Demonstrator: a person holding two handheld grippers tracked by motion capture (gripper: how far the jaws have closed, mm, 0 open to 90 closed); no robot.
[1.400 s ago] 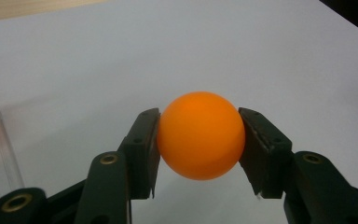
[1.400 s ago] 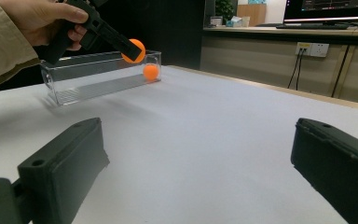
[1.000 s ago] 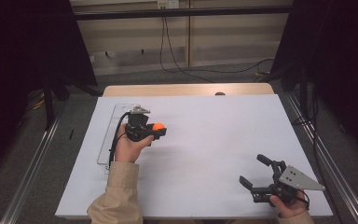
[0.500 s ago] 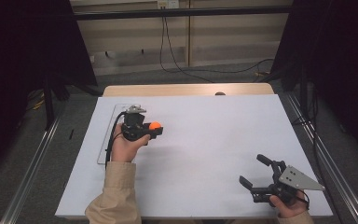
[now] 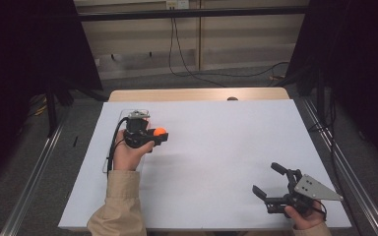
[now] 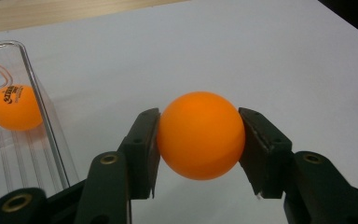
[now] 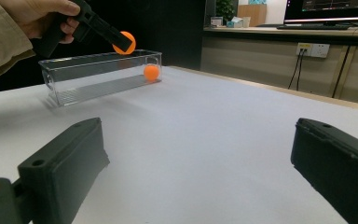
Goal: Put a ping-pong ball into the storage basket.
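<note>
An orange ball (image 6: 200,135) sits squeezed between the two black jaws of my left gripper (image 5: 158,134), held in the air just right of a clear plastic box (image 5: 137,112) at the table's left. The right gripper view shows this ball (image 7: 123,42) above the box's long wall (image 7: 98,74). A second orange ball (image 6: 15,107) with printed lettering lies inside the box at its far end. My right gripper (image 5: 266,178) stands open near the front right corner, low over the white table (image 5: 216,147), with nothing between its fingers.
A wooden strip (image 5: 197,94) borders the table's far edge. Metal rails run along both sides on the floor (image 5: 34,167), and cables (image 5: 187,64) lie beyond the table. A wide stretch of white surface separates the two grippers.
My left gripper has shifted slightly to the left with the ball, closer to the clear box. The right gripper has stayed where it was.
</note>
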